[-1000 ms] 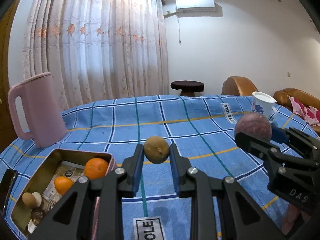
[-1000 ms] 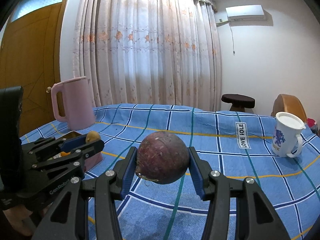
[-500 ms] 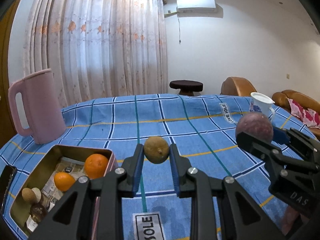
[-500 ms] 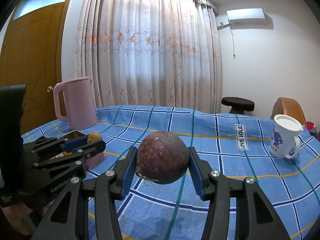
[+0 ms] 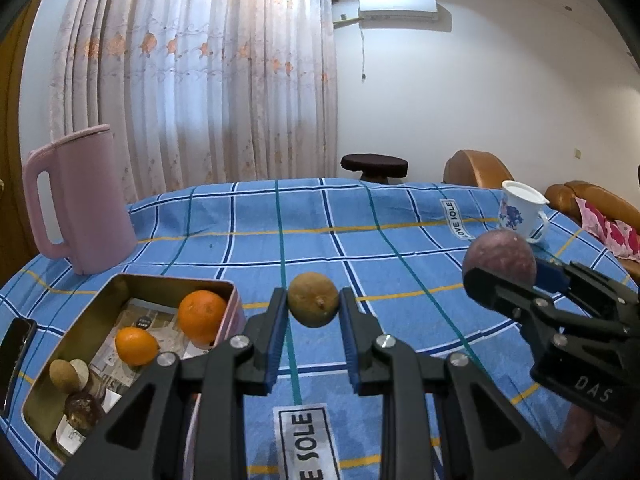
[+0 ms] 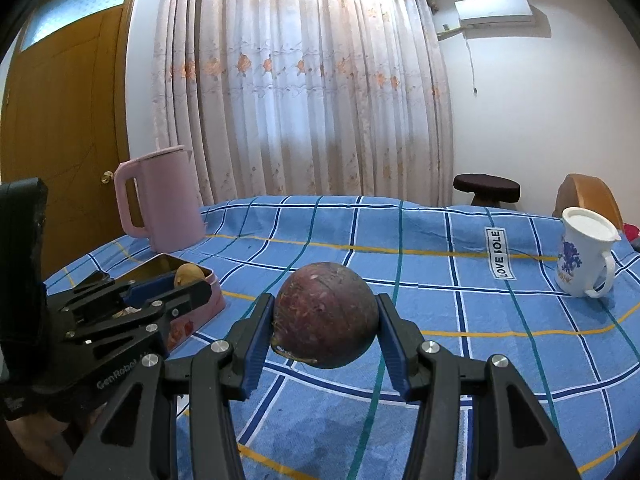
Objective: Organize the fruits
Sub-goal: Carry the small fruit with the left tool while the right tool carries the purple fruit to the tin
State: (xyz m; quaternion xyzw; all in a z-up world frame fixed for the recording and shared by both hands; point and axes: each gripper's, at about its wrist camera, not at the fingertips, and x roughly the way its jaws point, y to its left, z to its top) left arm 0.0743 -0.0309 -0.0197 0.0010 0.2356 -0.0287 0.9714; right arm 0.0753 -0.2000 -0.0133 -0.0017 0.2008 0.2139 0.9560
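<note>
My left gripper (image 5: 314, 306) is shut on a small brown-yellow fruit (image 5: 313, 299), held above the blue checked tablecloth just right of the tin box (image 5: 120, 285). Two oranges (image 5: 202, 317) and several small brown fruits lie in that box. In the right wrist view my right gripper (image 6: 326, 318) is shut on a large dark purple fruit (image 6: 326, 314), lifted off the cloth. That purple fruit (image 5: 500, 258) also appears at the right of the left wrist view. The left gripper (image 6: 188, 282) with its small fruit (image 6: 188, 274) appears at the left, over the tin box (image 6: 208, 300).
A pink kettle (image 5: 80, 200) stands at the back left behind the box. A white mug with blue flowers (image 6: 586, 256) stands at the right. A dark phone (image 5: 16, 350) lies at the table's left edge. A stool and brown sofa lie beyond the table.
The left wrist view has shifted slightly, so the tin box and kettle sit a little further right. Both grips are unchanged.
</note>
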